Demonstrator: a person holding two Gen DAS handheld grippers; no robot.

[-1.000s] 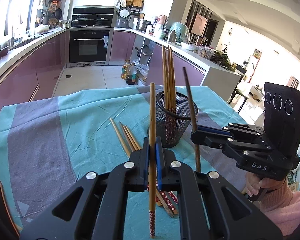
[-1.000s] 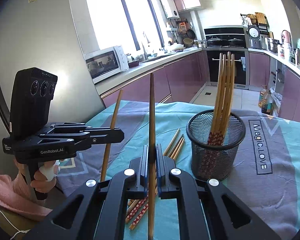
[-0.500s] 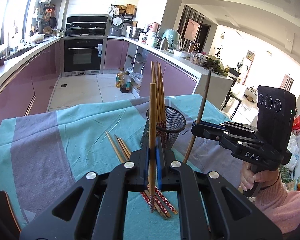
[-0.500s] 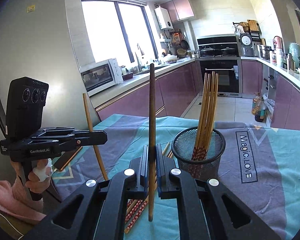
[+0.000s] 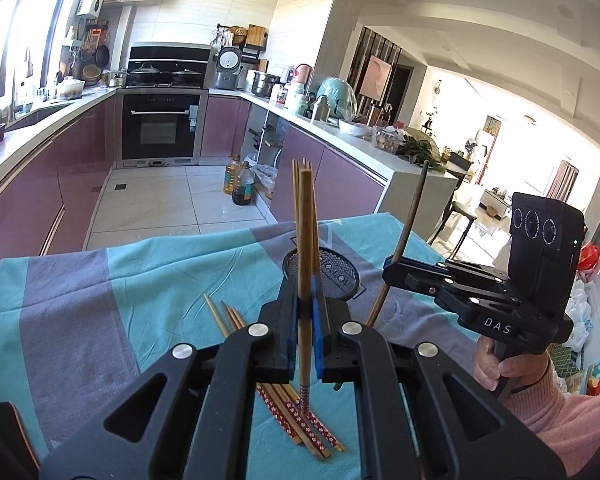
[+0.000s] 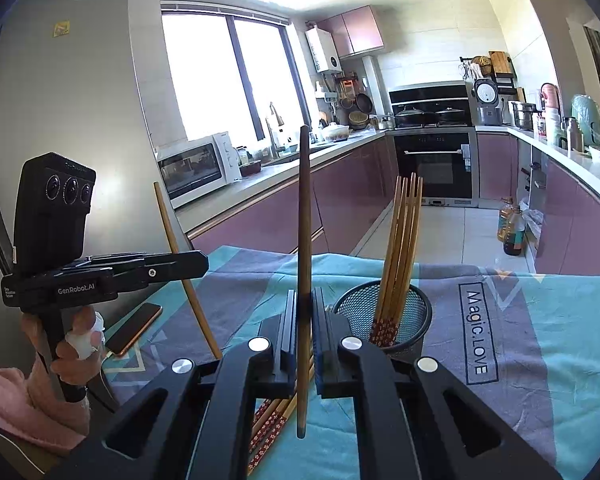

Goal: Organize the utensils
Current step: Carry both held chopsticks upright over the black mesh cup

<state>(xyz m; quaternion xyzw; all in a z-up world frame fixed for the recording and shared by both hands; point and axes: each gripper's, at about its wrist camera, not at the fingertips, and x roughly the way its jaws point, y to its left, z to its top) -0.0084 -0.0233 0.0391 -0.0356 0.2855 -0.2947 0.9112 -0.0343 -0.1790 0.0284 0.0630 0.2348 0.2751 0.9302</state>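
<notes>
Two chopsticks are in the air at once. The left gripper [image 5: 305, 336] is clenched on a light bamboo chopstick with a red flower-patterned tip [image 5: 305, 264], held upright, patterned end down, above the table. The right gripper [image 6: 304, 334] is clamped on a darker brown wooden chopstick [image 6: 303, 240], also close to vertical, its lower end hanging free over the cloth.

Between them, a little farther out, stands the black wire-mesh holder [image 6: 416, 312], with a bunch of matching bamboo chopsticks [image 6: 400, 248] already standing in it, patterned ends down, leaning slightly right. So part of the job looks done.

Not all of it, though. On the near side, just below the grippers, a small cluster of loose chopsticks [image 5: 300, 420] lies flat on the teal and grey striped tablecloth [image 5: 80, 300], about four or five, fanned out with their red tips toward us. Those need collecting once the two held ones go in.

By my reckoning we're roughly midway: some in the holder, two in hand, a handful on the cloth. Neither held stick is over the holder's mouth yet; both sit to its near side.

Off at the left edge, a phone with a copper-coloured rim [image 6: 134, 328] rests on the cloth, well apart from the action.
</notes>
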